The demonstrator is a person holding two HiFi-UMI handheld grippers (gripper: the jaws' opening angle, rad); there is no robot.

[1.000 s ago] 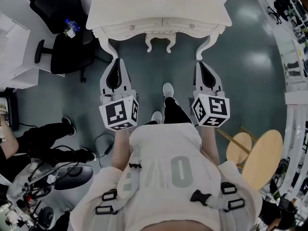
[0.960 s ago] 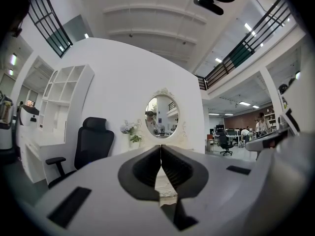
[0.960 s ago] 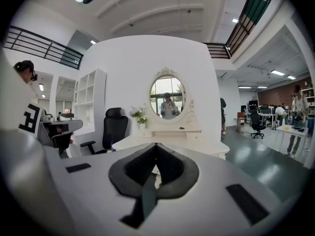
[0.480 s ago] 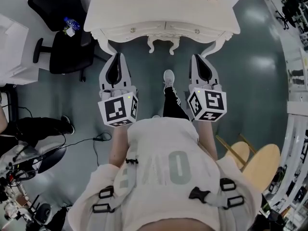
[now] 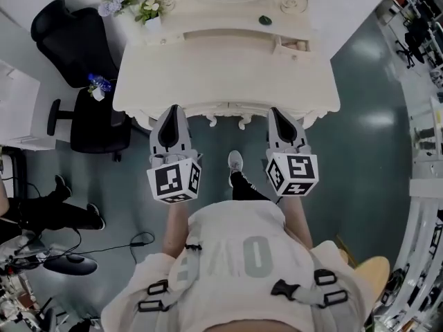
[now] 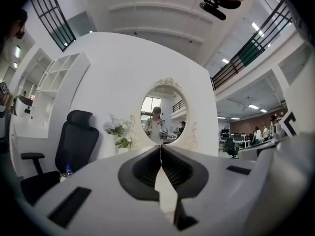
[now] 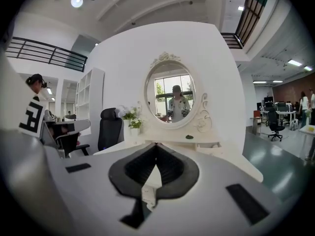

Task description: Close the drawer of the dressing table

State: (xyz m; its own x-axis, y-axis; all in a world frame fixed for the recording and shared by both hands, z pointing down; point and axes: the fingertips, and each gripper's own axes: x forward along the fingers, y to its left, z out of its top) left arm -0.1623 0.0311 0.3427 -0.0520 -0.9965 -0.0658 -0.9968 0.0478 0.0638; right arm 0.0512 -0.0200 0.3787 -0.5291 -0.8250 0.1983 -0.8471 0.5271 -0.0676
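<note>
You are at the approach step: both grippers point at the dressing table (image 5: 221,81), their tips about at its front edge, and nothing has been pushed yet. The drawer (image 5: 292,45) that looks pulled out is the small one in the raised back tier, on the right side, below the mirror (image 7: 170,95) (the wide drawers under the tabletop are hidden from the head view, so I cannot tell how they stand). It lies well beyond your right gripper (image 5: 275,111), so I judge the next move to be a reach across the tabletop to set the closed tips squarely on the drawer's front and press it straight in. Both the right gripper's jaws and those of your left gripper (image 5: 173,108) are together, tips meeting, with nothing between them.
</note>
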